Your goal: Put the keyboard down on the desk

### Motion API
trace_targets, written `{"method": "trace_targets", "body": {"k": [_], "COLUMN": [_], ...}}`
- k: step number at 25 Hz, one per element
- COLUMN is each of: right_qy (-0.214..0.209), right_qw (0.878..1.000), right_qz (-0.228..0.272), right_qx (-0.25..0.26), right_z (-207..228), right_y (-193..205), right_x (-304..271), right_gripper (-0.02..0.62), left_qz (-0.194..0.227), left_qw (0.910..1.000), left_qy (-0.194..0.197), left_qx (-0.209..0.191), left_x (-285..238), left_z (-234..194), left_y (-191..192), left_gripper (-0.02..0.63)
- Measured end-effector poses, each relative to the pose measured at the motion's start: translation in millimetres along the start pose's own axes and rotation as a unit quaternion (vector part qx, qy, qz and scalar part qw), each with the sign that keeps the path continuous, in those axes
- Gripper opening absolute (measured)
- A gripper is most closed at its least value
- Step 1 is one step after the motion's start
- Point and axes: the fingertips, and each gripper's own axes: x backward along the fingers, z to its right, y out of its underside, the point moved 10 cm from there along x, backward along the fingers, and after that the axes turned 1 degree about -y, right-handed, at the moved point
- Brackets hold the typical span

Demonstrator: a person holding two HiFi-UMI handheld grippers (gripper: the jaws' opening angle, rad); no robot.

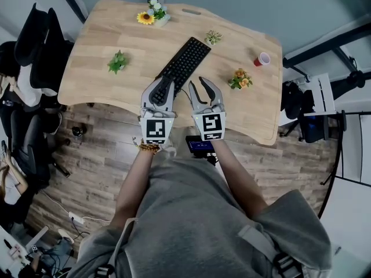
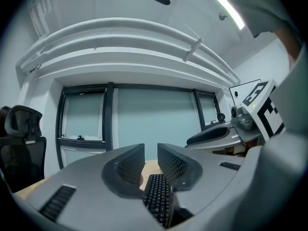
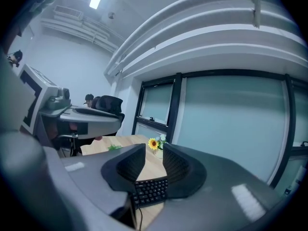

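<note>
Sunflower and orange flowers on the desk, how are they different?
The sunflower is one big yellow bloom with a dark middle; the orange flowers are several small blooms. The sunflower stands at the far edge of the desk, left of the keyboard; the orange flowers stand right of the keyboard, closer to the near edge. Both are little plants with green leaves on the wooden desk.

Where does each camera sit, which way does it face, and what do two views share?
Head view: on the person's head, looking steeply down at desk and keyboard; arms, left tongs, right tongs show.
Left gripper view: on the left tongs, facing windows; own jaws, right tongs show.
Right gripper view: on the right tongs, facing the sunflower; own jaws show.
Shared: both gripper views see the keyboard.
</note>
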Motion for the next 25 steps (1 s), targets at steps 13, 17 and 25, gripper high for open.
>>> {"method": "trace_targets", "body": {"k": [13, 17, 25], "right_qy": [0.003, 0.0, -0.006], "right_qw": [1.0, 1.0, 0.999], "right_qz": [-0.016, -0.024, -0.044], "right_qx": [0.006, 0.008, 0.018], "right_z": [-3.4, -2.9, 1.5], "right_y": [9.1, 13.0, 20.8], "right_x": [9.4, 10.3, 10.4], "right_gripper": [0.066, 0.05, 0.029], "left_qz": [-0.034, -0.044, -0.06], "left_qw": [0.9994, 0.999, 0.9982], "left_qy": [-0.006, -0.007, -0.011], "left_qx": [0.0, -0.005, -0.002], "left_x": [8.0, 7.8, 5.2], "left_z": [2.1, 4.1, 8.4], "left_y": [22.1, 28.3, 38.8], "left_gripper": [0.046, 0.036, 0.028]}}
